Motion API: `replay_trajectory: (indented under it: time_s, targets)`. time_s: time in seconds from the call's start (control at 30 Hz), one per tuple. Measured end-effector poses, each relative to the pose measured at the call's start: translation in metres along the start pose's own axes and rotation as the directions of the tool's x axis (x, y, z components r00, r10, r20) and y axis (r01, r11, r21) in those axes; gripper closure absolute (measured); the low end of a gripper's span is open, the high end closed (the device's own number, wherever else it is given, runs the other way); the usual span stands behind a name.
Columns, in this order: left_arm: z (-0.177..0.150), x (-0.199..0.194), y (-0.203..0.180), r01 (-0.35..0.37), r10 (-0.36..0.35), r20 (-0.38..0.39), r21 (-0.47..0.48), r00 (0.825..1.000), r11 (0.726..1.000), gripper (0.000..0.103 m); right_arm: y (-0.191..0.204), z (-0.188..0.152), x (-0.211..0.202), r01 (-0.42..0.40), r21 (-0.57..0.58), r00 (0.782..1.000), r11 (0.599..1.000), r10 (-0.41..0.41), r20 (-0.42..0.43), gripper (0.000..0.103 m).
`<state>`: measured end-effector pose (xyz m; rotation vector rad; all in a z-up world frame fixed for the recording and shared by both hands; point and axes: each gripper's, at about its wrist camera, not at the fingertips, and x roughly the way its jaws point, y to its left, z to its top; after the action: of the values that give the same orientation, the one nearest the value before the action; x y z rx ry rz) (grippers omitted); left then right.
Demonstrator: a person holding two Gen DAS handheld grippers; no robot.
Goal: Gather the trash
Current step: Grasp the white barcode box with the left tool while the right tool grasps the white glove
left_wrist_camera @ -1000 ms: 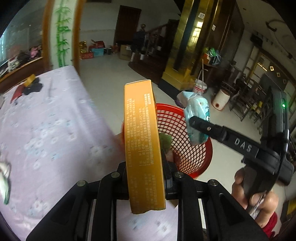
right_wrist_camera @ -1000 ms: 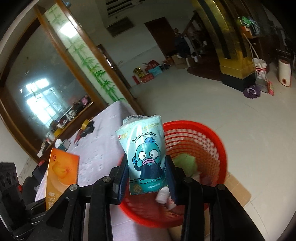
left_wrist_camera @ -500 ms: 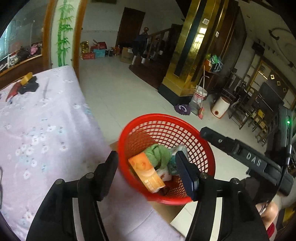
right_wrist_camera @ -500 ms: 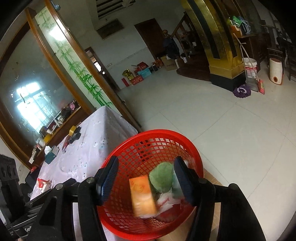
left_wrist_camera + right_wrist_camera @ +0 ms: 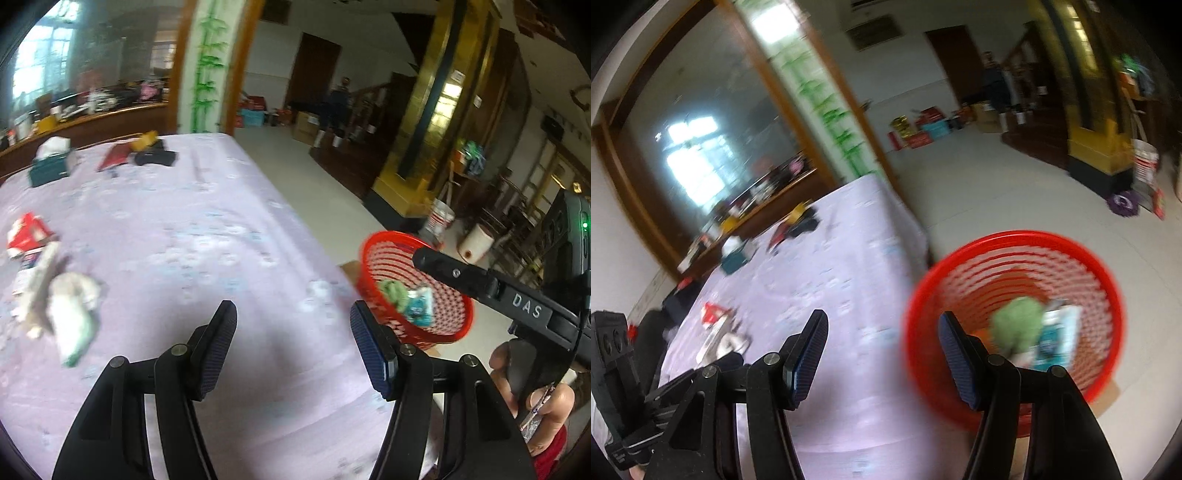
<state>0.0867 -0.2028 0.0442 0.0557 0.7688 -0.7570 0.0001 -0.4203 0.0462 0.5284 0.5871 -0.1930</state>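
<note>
A: Where is the trash now?

B: Some lies in the red basket (image 5: 1015, 314), which stands on the floor just off the table's near right edge: a green wad (image 5: 1019, 325) and a blue pouch (image 5: 1058, 338). More waits on the lilac tablecloth (image 5: 207, 236) at the left: a white and green crumple (image 5: 70, 310) and, farther back, a red wrapper (image 5: 27, 234).

A: And the grippers?

B: The left gripper (image 5: 293, 345) has its jaws spread wide with nothing between them. The right gripper (image 5: 882, 354) is the same, wide and bare.

A: What could go wrong?

B: Both views are smeared, so I judge the swing to be fast. A quick reach at that soft crumple could pinch the cloth with it and drag it, or nudge the scraps off the left side. The right gripper sits close to the basket rim and could tip it.

A: What differs from a second ago?

B: Then the left held an orange box and the right the pouch above the basket. Both are let go, and the views have turned toward the table.
</note>
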Motion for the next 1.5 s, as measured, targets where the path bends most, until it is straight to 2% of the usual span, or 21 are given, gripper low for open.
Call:
replay_trajectory:
  time_s: [0.17,0.33,0.5,0.7,1.0,1.23,1.3,1.33,1.37,1.43,1.5]
  targets:
    - [-0.003,-0.029,0.047,-0.061,0.063,0.035,-0.066,0.997,0.996,0.040,0.050,-0.010,0.019,-0.066,-0.073,0.996,0.995,0.062,-0.059,0.036]
    - [-0.005,-0.062,0.104,-0.126,0.138,0.071,-0.159,0.988,0.979,0.040,0.095,-0.019,0.040,-0.124,-0.130,0.986,0.984,0.107,-0.128,0.036]
    - [-0.011,-0.088,0.163,-0.207,0.235,0.081,-0.260,0.969,0.943,0.040,0.148,-0.029,0.064,-0.209,-0.198,0.962,0.957,0.165,-0.217,0.037]
    - [-0.021,-0.107,0.213,-0.250,0.293,0.074,-0.349,0.953,0.903,0.040,0.202,-0.051,0.119,-0.260,-0.251,0.926,0.932,0.167,-0.339,0.037]
    - [-0.033,-0.115,0.236,-0.257,0.304,0.070,-0.381,0.950,0.888,0.040,0.241,-0.066,0.200,-0.224,-0.281,0.906,0.933,0.094,-0.412,0.037]
    - [-0.030,-0.111,0.241,-0.256,0.303,0.070,-0.378,0.950,0.890,0.040,0.261,-0.084,0.228,-0.227,-0.347,0.897,0.910,0.057,-0.439,0.037]
    - [-0.027,-0.108,0.239,-0.262,0.307,0.067,-0.368,0.949,0.892,0.040,0.262,-0.088,0.234,-0.242,-0.350,0.887,0.905,0.060,-0.458,0.065]
    - [-0.025,-0.105,0.237,-0.267,0.309,0.064,-0.358,0.949,0.895,0.040,0.261,-0.089,0.233,-0.258,-0.356,0.886,0.898,0.073,-0.457,0.067]
    - [-0.023,-0.102,0.236,-0.270,0.310,0.061,-0.350,0.949,0.897,0.040,0.260,-0.088,0.231,-0.266,-0.359,0.891,0.895,0.086,-0.446,0.076]
    - [-0.018,-0.091,0.230,-0.282,0.313,0.048,-0.324,0.949,0.903,0.040,0.254,-0.080,0.226,-0.261,-0.343,0.902,0.902,0.102,-0.419,0.080]
    - [-0.012,-0.077,0.223,-0.290,0.311,0.029,-0.289,0.950,0.912,0.040,0.241,-0.067,0.220,-0.227,-0.322,0.929,0.919,0.105,-0.355,0.080]
